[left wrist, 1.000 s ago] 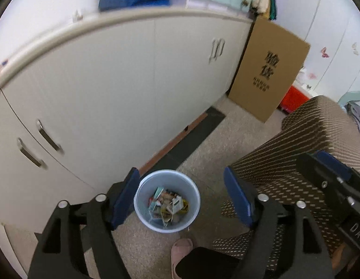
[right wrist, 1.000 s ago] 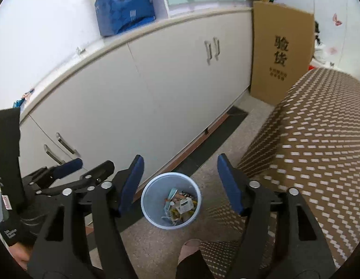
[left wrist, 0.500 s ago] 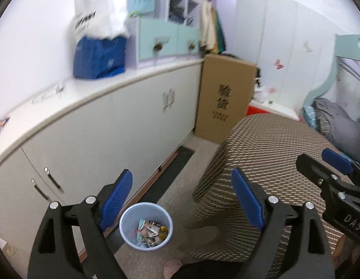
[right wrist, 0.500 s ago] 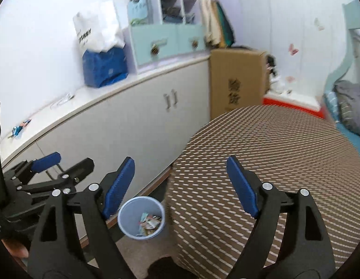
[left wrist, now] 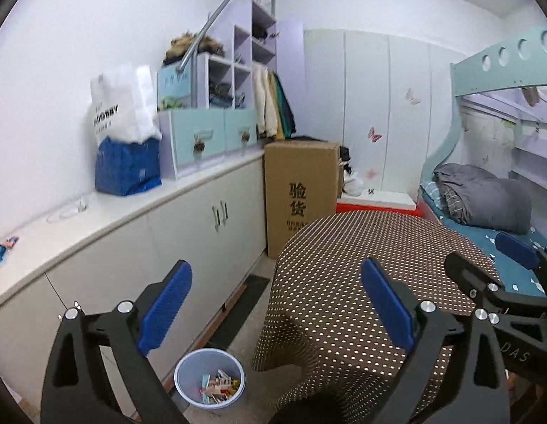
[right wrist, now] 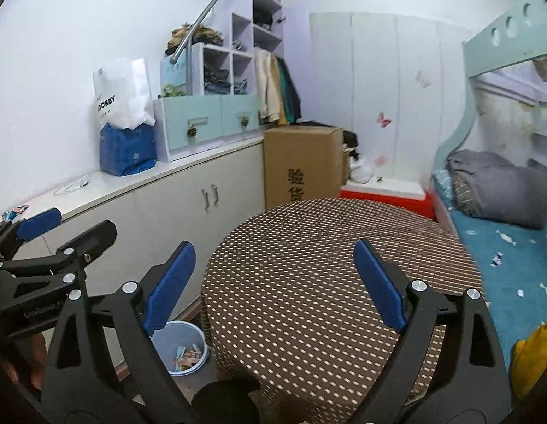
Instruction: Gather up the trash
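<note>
Both the left gripper (left wrist: 275, 304) and the right gripper (right wrist: 273, 282) have just been opening wide, holding nothing, above the trash bin (left wrist: 210, 376)

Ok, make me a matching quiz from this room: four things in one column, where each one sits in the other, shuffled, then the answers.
Things:
1. trash bin
2. cardboard box
3. blue pack
4. grey blanket

Places:
A. on the white countertop
B. on the lower bunk
C. on the floor between cabinets and round table
D. on the floor at the far end of the cabinets

Pairs: 1-C, 2-D, 3-A, 4-B
</note>
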### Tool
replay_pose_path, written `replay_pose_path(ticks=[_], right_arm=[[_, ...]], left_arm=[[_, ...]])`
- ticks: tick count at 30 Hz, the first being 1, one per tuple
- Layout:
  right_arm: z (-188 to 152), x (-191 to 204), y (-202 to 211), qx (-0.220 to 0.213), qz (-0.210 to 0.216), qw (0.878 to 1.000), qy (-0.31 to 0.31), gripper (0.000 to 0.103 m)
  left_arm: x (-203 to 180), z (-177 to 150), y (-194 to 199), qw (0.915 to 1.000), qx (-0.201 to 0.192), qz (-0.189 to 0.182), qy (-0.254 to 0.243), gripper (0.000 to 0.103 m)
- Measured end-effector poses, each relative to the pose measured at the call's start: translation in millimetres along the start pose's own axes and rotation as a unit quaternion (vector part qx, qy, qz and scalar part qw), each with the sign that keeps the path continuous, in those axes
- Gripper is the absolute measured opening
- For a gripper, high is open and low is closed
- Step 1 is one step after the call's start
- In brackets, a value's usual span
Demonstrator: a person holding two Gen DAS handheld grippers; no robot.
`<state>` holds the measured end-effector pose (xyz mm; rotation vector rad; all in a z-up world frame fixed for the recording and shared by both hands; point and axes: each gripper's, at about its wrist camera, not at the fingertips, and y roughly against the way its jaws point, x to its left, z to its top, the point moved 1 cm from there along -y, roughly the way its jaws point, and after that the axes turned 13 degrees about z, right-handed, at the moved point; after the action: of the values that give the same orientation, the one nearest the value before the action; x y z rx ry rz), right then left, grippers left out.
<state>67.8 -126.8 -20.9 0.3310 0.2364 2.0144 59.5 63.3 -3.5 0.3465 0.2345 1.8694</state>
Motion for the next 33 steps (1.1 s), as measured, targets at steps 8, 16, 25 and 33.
replay_pose_path(ticks=[8,16,25,33], right_arm=[[-10.3,-5.5,44.9,-0.022,-0.026,0.999,-0.013,0.092],[-17.8,-8.6,64.9,-0.036,-0.046,0.998,-0.006,0.092],[-24.3,-13.8,73.2,-0.041,-0.045,0.998,-0.014,0.092],[-24.7,-14.5,74.6,-0.043,-0.045,0.998,-0.018,0.092]], left_arm=[[-7.6,-4.4,33.9,0.9997,-0.018,-0.014,-0.004,0.096],[-11.2,-6.0,45.2,0.9994,-0.029,-0.019,0.003,0.096],[-22.2,-11.7,53.2,0.9992,-0.034,-0.018,-0.009,0.096],[-23.1,-12.8,53.4,0.9992,-0.034,-0.019,-0.012,0.096]])
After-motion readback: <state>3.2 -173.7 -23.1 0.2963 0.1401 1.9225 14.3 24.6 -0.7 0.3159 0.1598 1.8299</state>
